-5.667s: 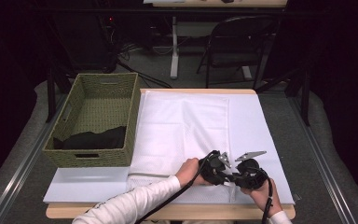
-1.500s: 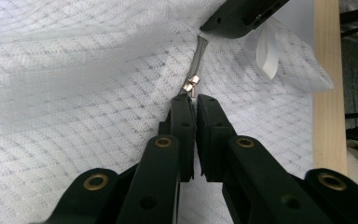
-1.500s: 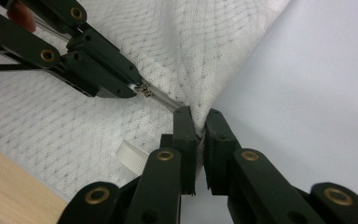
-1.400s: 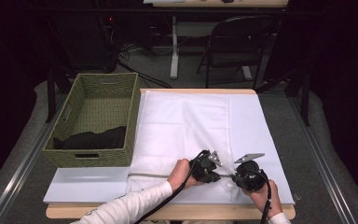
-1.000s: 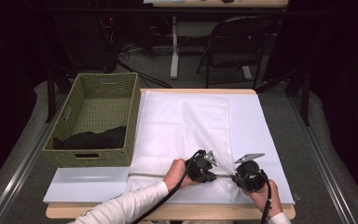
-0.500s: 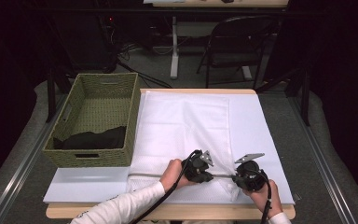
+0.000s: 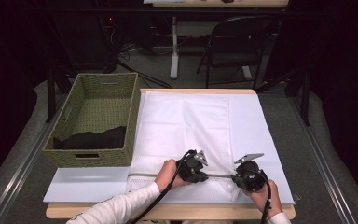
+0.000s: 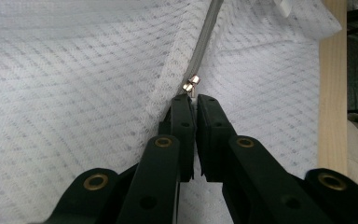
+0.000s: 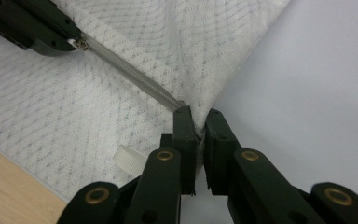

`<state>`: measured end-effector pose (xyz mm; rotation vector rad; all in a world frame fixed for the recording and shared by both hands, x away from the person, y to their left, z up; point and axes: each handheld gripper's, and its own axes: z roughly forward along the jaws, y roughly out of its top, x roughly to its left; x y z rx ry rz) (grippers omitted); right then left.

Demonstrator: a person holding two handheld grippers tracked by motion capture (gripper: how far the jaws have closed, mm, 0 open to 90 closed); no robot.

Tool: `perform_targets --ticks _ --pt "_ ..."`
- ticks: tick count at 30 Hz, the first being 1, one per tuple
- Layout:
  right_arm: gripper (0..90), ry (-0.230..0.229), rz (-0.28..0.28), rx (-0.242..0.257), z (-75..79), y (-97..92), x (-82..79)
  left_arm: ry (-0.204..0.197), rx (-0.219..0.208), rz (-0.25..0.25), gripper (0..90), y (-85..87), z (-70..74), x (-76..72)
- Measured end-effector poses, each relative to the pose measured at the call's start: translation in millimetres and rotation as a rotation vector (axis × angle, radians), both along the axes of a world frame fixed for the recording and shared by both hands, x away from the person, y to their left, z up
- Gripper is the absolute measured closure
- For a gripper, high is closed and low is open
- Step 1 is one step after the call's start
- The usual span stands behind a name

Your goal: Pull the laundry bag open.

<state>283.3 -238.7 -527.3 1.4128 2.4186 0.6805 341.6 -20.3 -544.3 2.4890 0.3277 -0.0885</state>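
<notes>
A white mesh bag [image 7: 186,126] lies flat on the table mat, with a grey zipper [image 7: 220,176] along its near edge. My left gripper [image 7: 208,175] is shut on the metal zipper pull [image 8: 191,84], and the zipper tape [image 8: 206,37] runs away ahead of it. My right gripper [image 7: 233,177] faces it and is shut on the bag's mesh at the zipper's end [image 9: 179,105]. In the right gripper view the zipper [image 9: 130,74] stretches taut to the left gripper [image 9: 70,42] at the upper left. A hand holds each gripper near the table's front edge.
A green woven basket [image 7: 98,84] with a black cloth [image 7: 93,139] inside stands at the left. A pale mat [image 7: 261,135] covers the wooden table [image 8: 333,93]. A small white loop [image 9: 128,161] hangs from the bag. A folding chair [image 7: 242,42] stands behind the table.
The left gripper has slid leftward away from the right gripper, so a longer stretch of zipper shows between them. The right gripper has stayed in place.
</notes>
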Motion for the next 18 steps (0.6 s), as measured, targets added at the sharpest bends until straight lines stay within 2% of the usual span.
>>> perform_targets --ticks 4,5,11,12,14,18 --pt "85.1 0.005 0.0 0.0 -0.9 -0.3 0.4 -0.003 0.005 0.008 86.6 1.9 0.3 -1.4" --pt "85.1 0.005 0.0 0.0 -0.9 -0.3 0.4 0.006 -0.006 0.004 86.6 2.4 -0.5 -1.2" --pt "85.1 0.008 -0.001 -0.006 -1.0 -0.1 0.5 -0.012 0.009 0.013 86.6 6.7 0.3 -2.1" --pt "85.1 0.008 -0.001 -0.006 -1.3 -0.1 0.5 -0.002 0.007 0.016 86.7 7.8 0.4 -2.2" --pt "85.1 0.01 -0.003 -0.007 -1.4 -0.2 0.6 -0.005 0.016 0.02 86.6 9.7 0.8 -2.4" --pt "85.1 0.01 -0.003 -0.01 -1.8 -0.5 0.8 -0.003 0.007 0.022 86.6 13.2 0.2 -2.7"
